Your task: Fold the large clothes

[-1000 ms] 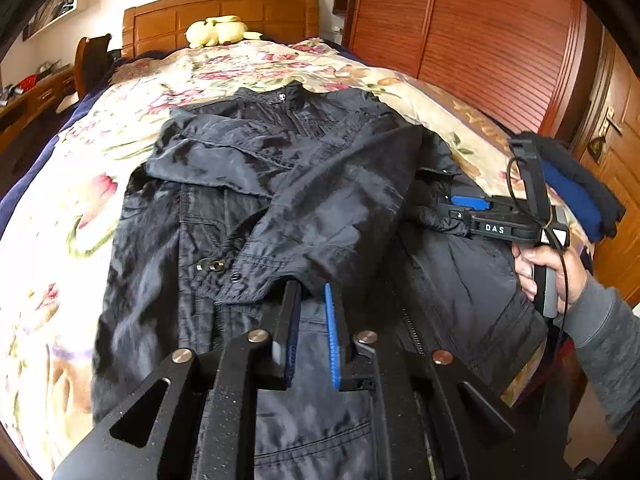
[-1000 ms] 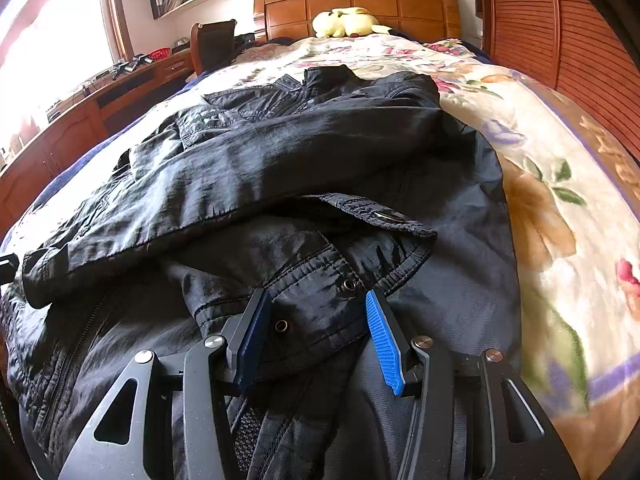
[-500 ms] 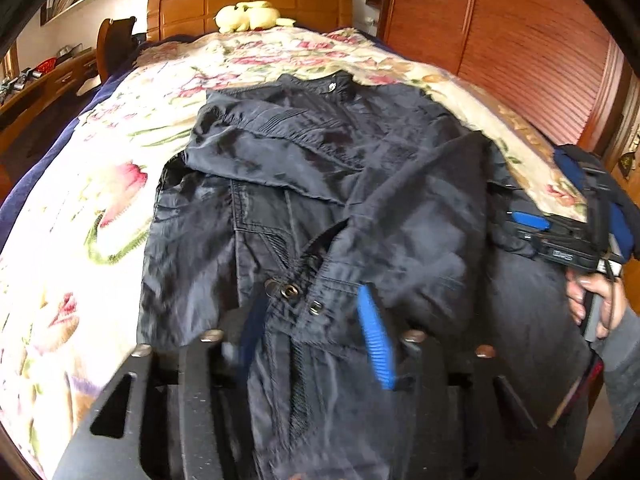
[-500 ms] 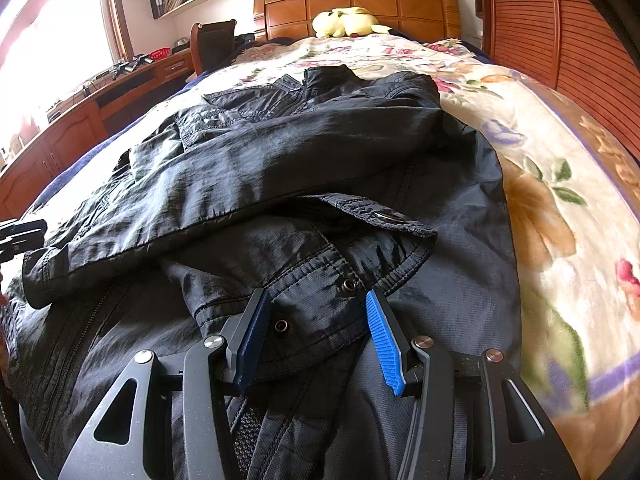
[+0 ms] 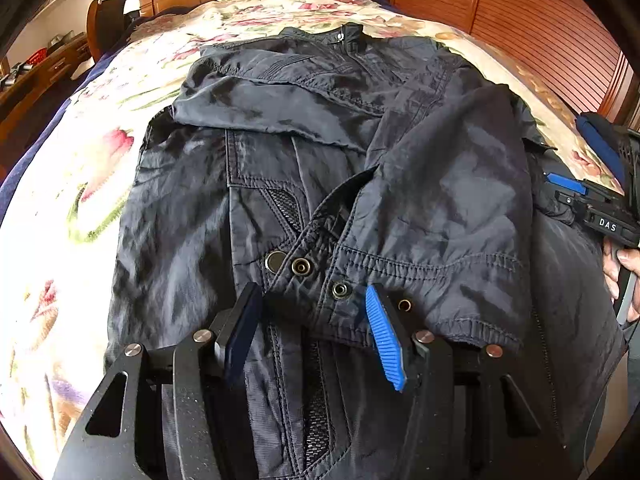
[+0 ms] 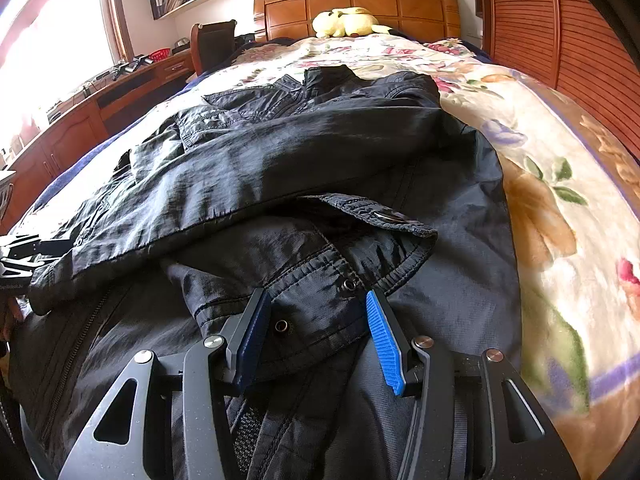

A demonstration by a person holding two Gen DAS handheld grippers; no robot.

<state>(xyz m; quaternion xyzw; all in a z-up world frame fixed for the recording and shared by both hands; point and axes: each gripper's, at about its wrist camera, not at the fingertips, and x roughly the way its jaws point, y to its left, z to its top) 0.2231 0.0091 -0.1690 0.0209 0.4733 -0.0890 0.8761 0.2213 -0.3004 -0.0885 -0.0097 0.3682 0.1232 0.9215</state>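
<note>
We see the dark jacket [image 5: 304, 184] laid flat on the bed [image 5: 120, 92], collar toward the wooden headboard [image 6: 356, 4], front side up. Both sleeves are folded across the body; the cuffs w/ snap buttons lie approx. at jacket centre, near the lower hem.

Left claw [image 5: 310, 320]: released, jaws spread wide, nothing between the pads. It hovers just above the sleeve cuff [image 5: 420, 280]; contact w/ fabric cannot be confirmed. The blue pad sits beside a snap button.

Right claw [image 6: 318, 324]: released, jaws apart. The other cuff [image 6: 320, 296] lies between the fingers, but the pads are not closed on it. In the left wrist view the right claw [image 5: 568, 184] appears at the jacket's right edge, held by the right hand [image 5: 620, 276].

Misc. items:
- Yellow plush toy [image 6: 346, 22] at the headboard.
- Floral bedspread under the jacket.
- Slatted wooden wardrobe doors [image 5: 532, 32] on the right side of the bed.
- Wooden desk surface [image 6: 100, 96] on the left side, near the window.
</note>
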